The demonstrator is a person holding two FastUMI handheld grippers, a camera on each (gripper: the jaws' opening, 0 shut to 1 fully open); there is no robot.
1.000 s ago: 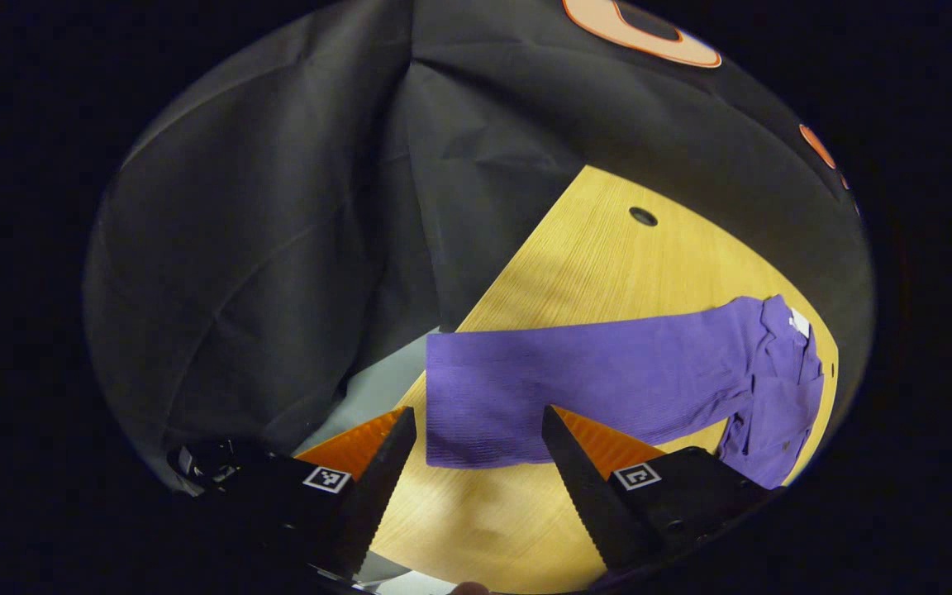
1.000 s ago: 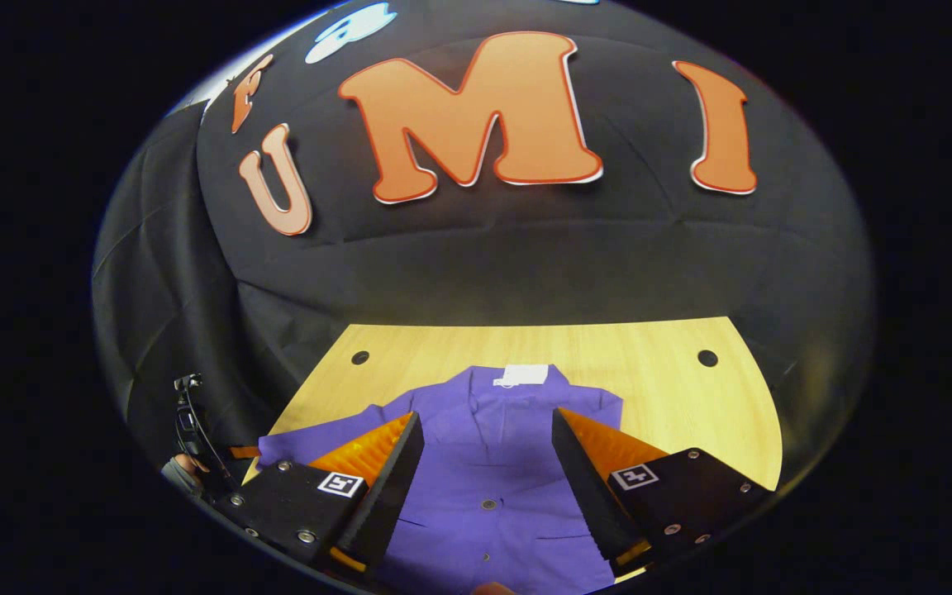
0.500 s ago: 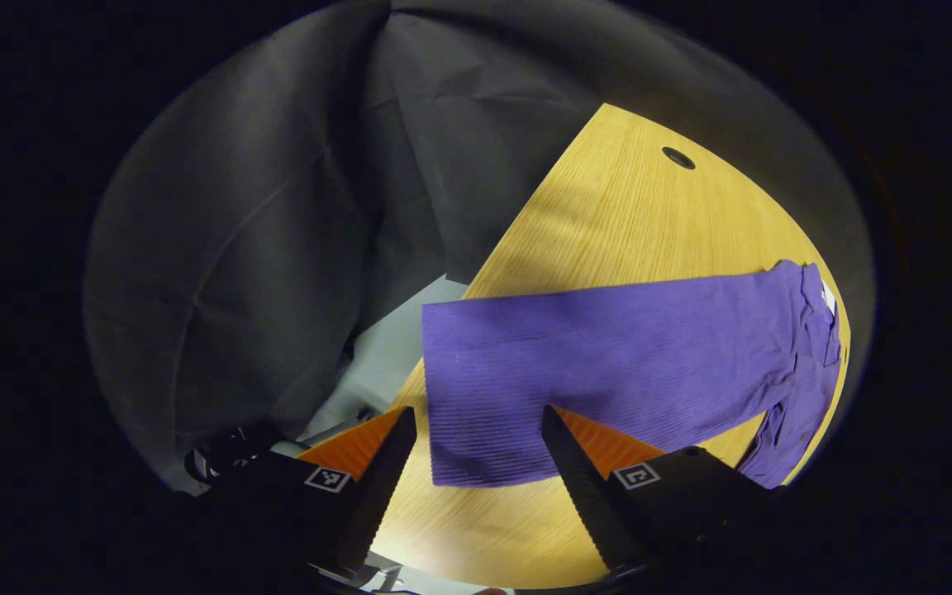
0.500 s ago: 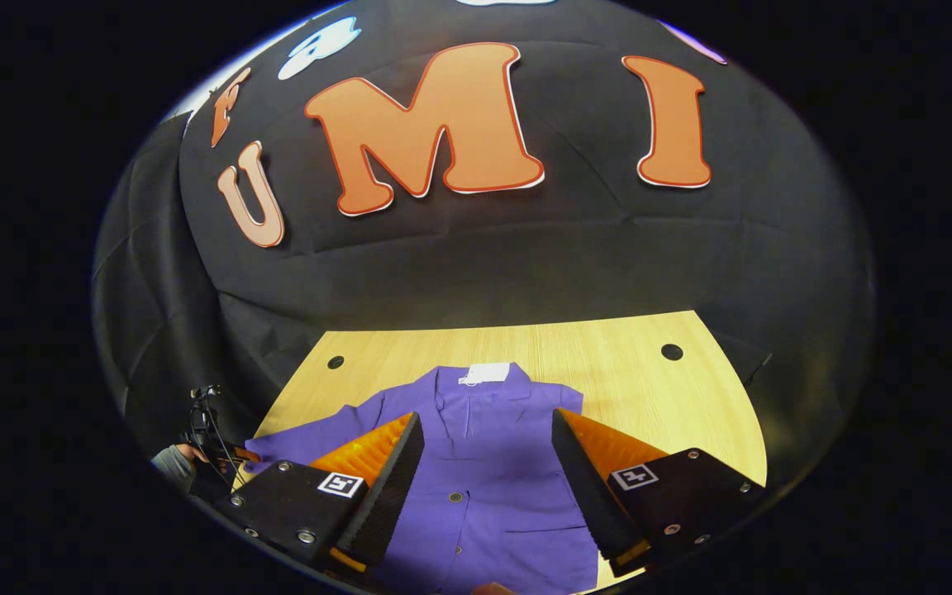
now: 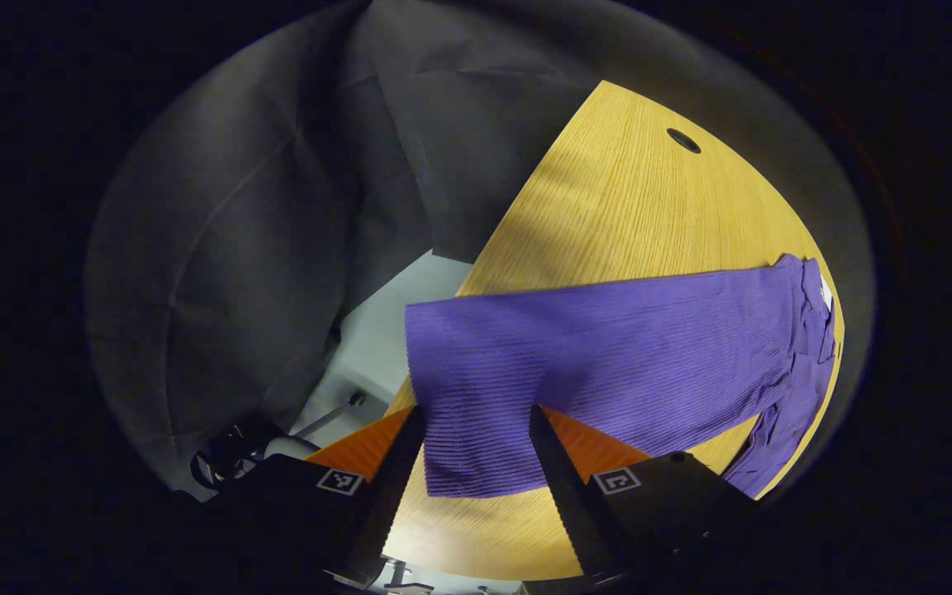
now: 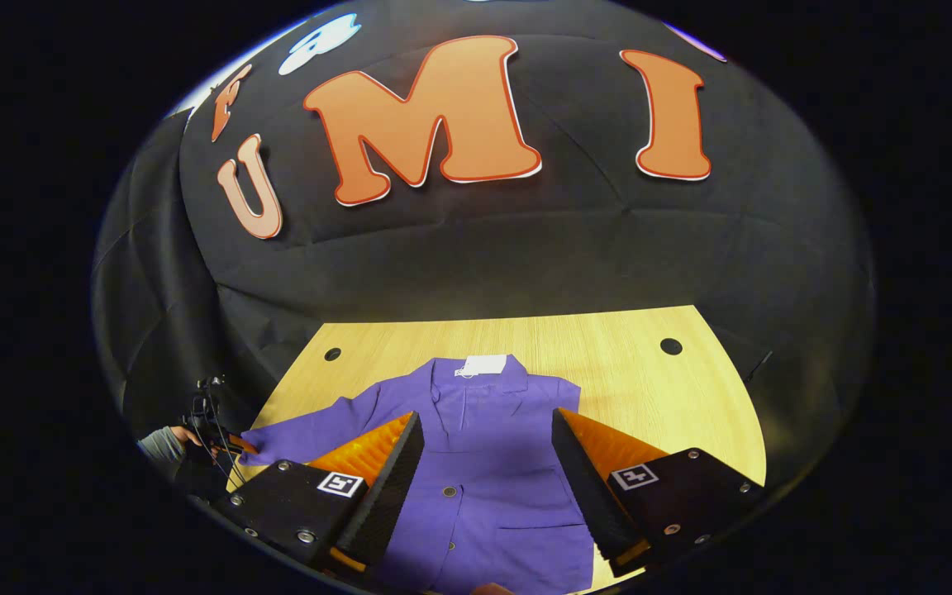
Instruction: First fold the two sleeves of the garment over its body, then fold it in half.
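Note:
A purple button-up shirt (image 6: 484, 487) lies flat on the wooden table (image 6: 649, 388), its collar and white label (image 6: 484, 365) at the far end. My right gripper (image 6: 486, 417) hovers open above the shirt's body, nothing between its fingers. The shirt's left sleeve (image 5: 608, 347) stretches out across the table (image 5: 625, 215) to the table's edge. My left gripper (image 5: 476, 411) is open at the sleeve's cuff (image 5: 459, 413), which lies between the fingertips. In the right gripper view the left gripper (image 6: 216, 434) and the hand (image 6: 164, 444) holding it show small at the cuff end.
The table has round cable holes (image 6: 671, 345) (image 6: 333, 354) near its far corners, one also in the left gripper view (image 5: 683, 140). The table's edge runs just beside the cuff, with grey floor (image 5: 377, 330) below. Black cloth walls close in behind and to the side.
My left gripper has come closer to the cuff, which now reaches between its fingers; the fingers stand slightly narrower. My right gripper has drawn back a little over the shirt.

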